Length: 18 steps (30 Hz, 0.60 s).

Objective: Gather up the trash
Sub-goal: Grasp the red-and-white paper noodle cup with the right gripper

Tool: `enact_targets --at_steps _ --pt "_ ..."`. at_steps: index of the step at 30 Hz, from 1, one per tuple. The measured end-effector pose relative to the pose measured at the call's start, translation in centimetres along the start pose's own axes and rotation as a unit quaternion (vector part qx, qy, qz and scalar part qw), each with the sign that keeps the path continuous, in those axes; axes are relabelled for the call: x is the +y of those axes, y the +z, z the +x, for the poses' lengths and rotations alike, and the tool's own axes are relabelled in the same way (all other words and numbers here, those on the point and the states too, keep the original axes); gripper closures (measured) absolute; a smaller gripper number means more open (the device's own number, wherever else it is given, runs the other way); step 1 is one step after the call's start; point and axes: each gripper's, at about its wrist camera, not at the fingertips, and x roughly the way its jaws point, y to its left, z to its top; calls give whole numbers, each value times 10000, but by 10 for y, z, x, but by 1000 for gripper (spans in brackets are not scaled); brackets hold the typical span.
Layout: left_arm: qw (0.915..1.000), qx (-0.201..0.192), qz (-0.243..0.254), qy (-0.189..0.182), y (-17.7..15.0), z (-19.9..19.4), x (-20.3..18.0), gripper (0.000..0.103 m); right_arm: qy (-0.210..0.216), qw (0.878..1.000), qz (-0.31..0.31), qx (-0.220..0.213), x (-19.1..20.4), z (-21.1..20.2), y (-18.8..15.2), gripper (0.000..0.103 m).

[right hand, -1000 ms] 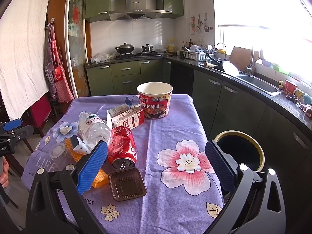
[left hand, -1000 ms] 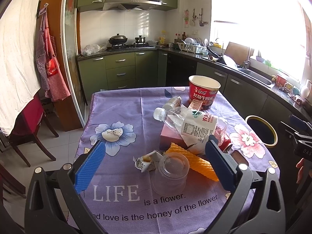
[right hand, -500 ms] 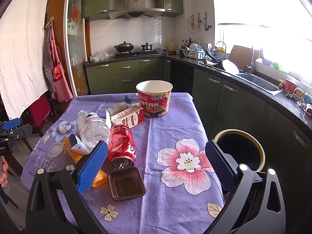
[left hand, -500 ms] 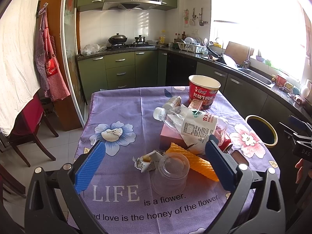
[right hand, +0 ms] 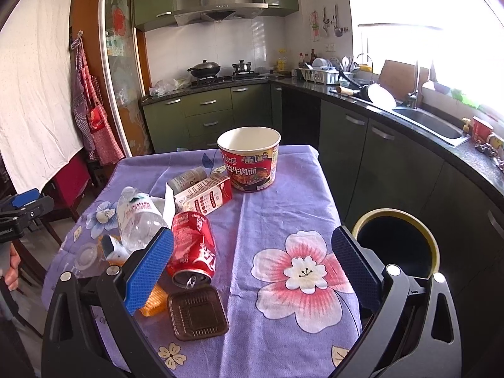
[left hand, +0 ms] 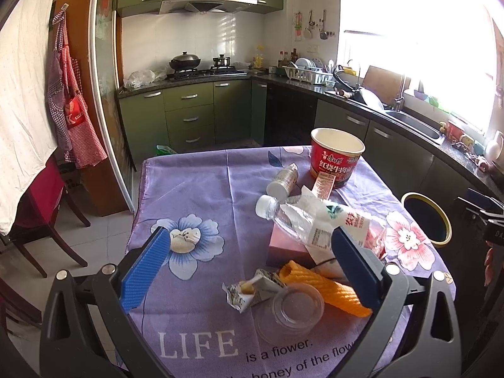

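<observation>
Opening step, nothing collected: left gripper (left hand: 249, 271) and right gripper (right hand: 252, 267) hovered, jaws spread, empty. Next likely: pinch can (right hand: 193, 252), carry to bin (right hand: 395, 245) off surface's right edge.

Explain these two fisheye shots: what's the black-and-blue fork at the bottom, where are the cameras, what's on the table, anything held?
No robot here: a person carries one hand-held gripper in each hand, and a camera on each looks forward along its two blue-padded fingers. That fork is the gripper itself.

The left wrist view shows the left hand-held gripper, jaws wide apart, nothing held. The right wrist view shows the right hand-held gripper, also open and empty.

On the purple tablecloth lies trash: a noodle cup, a red soda can, a clear plastic bottle, a small carton, a brown plastic tray, an orange foam sleeve and a clear lidded cup. The trash bin stands beside the table.
</observation>
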Motion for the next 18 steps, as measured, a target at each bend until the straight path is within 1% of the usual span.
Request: enact_targets --at_steps 2,6,7,8,9,12,13,14,15,17,18 --pt "10000 -3 20 -10 14 13 7 6 234 9995 68 188 -9 17 28 4" --pt "10000 9 -11 4 41 46 20 6 267 9970 164 702 -23 67 92 4" --pt "10000 33 -12 -30 47 57 23 6 261 9956 199 880 -27 83 107 6" --pt "10000 57 -14 -26 51 66 25 6 242 9935 238 1085 -30 101 121 11" --pt "10000 77 -16 -11 55 75 27 6 187 9910 259 1303 -32 119 133 13" --pt "9999 161 -37 -32 61 103 32 6 -96 9805 370 1929 -45 178 160 24" --pt "9998 196 -52 -55 62 109 33 6 -163 9763 412 2117 -49 198 165 31" --pt "9996 239 -66 -96 61 117 34 6 -228 9712 457 2326 -53 218 169 36" --pt "9995 289 -70 -127 61 125 35 6 -271 9658 526 2524 -57 236 172 39" --pt "9991 388 -65 -155 57 137 35 6 -314 9553 652 2867 -65 270 174 47" --pt "9990 420 -57 -168 55 140 34 6 -313 9508 693 3003 -67 285 174 49"
